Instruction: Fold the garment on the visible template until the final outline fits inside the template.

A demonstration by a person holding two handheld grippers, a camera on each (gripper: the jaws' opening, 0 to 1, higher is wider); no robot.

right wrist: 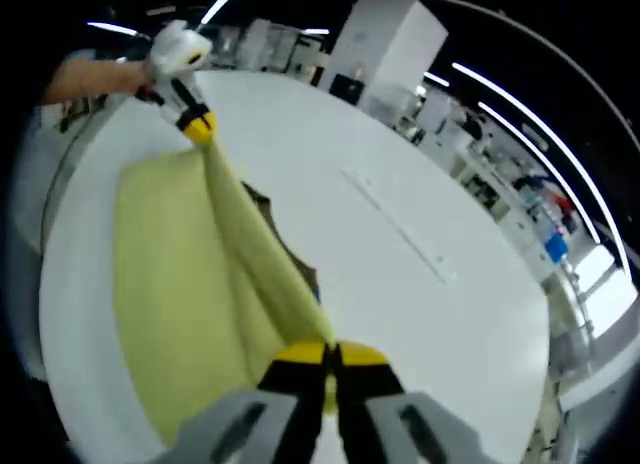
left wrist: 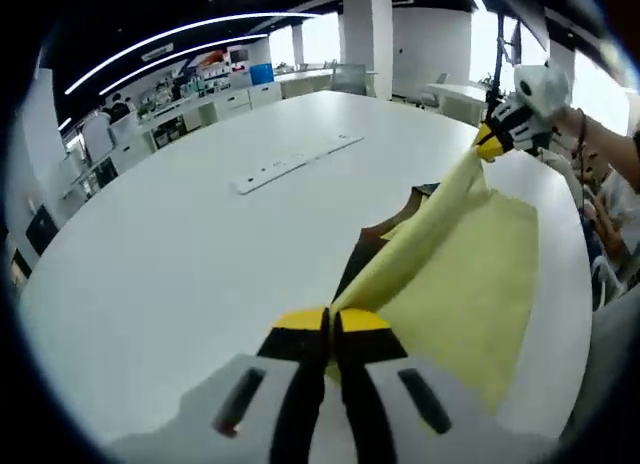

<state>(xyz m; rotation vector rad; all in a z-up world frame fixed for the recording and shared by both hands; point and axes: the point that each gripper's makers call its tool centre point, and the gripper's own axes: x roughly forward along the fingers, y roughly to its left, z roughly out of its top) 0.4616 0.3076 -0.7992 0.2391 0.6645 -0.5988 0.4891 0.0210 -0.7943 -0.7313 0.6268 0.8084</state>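
The yellow garment (left wrist: 470,284) is clamped by both the left gripper (left wrist: 333,324) and right gripper (right wrist: 330,356); its lifted edge should be kept taut and laid evenly over the template (left wrist: 375,239).

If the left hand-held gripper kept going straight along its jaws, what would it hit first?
The yellow garment itself: the left hand-held gripper is shut on its edge, and the raised fold runs ahead toward the right hand-held gripper. Past that probably the white table; depth is hard to judge.

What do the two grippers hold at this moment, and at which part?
Both hold the yellow garment. The left gripper and the right gripper are each shut on one end of its raised edge, stretched between them above the white table.
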